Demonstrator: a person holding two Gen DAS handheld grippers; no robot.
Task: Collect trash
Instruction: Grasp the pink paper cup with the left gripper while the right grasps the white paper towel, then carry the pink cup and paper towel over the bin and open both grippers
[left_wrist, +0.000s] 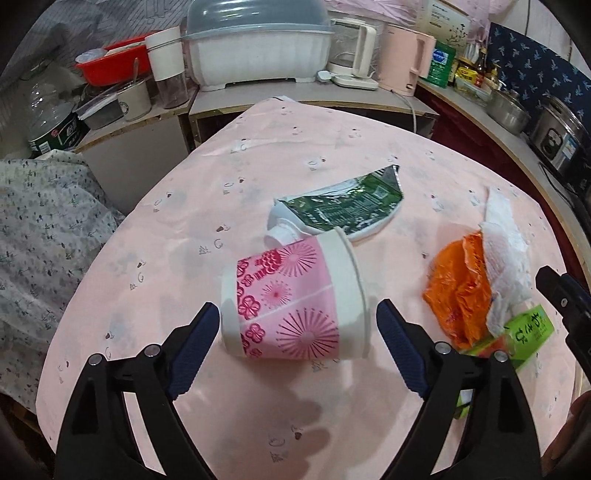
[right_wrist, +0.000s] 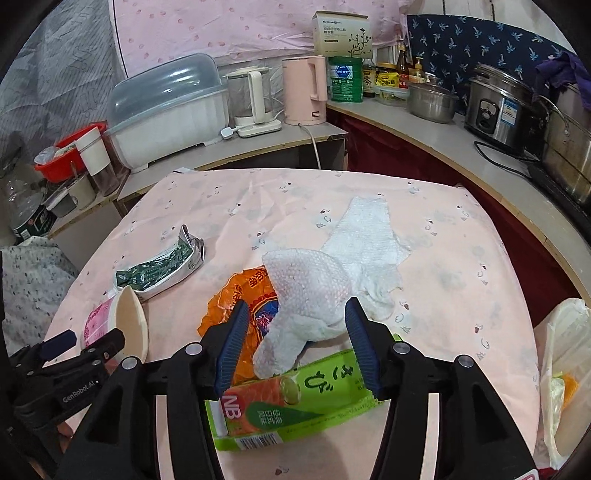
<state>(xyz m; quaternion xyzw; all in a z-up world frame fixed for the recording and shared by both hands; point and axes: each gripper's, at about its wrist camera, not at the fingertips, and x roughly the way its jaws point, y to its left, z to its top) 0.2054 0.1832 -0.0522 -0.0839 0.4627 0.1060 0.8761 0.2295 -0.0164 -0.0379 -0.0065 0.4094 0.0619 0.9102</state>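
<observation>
On the pink tablecloth (left_wrist: 207, 206) the litter sits in two clusters, and a gripper hovers over each. Left gripper (left_wrist: 297, 325) first: jaws spread wide and released, with the pink paper cup (left_wrist: 291, 306) lying on its side between them, base toward nine o'clock and rim toward three; the left pad looks just at the cup's base, though I cannot tell if it touches, and the right pad stands clear of the rim. At twelve o'clock from the cup, touching its rim, lies a flattened green pouch (left_wrist: 343, 206) with a white spout. Over to the right wrist view: the right gripper (right_wrist: 295, 347) has its jaws apart and clamps nothing. Between its blue pads lies a crumpled white paper towel (right_wrist: 314, 295), draped over an orange wrapper (right_wrist: 221, 306) at its nine o'clock side and trailing off toward one o'clock. Right under the fingers, at six o'clock from the towel, rests a green wasabi box (right_wrist: 295, 406), lying flat, the towel's tip overlapping it. At three o'clock, at the table's edge, a white plastic bag (right_wrist: 565, 369) shows. The cup and the other gripper appear at nine o'clock.
</observation>
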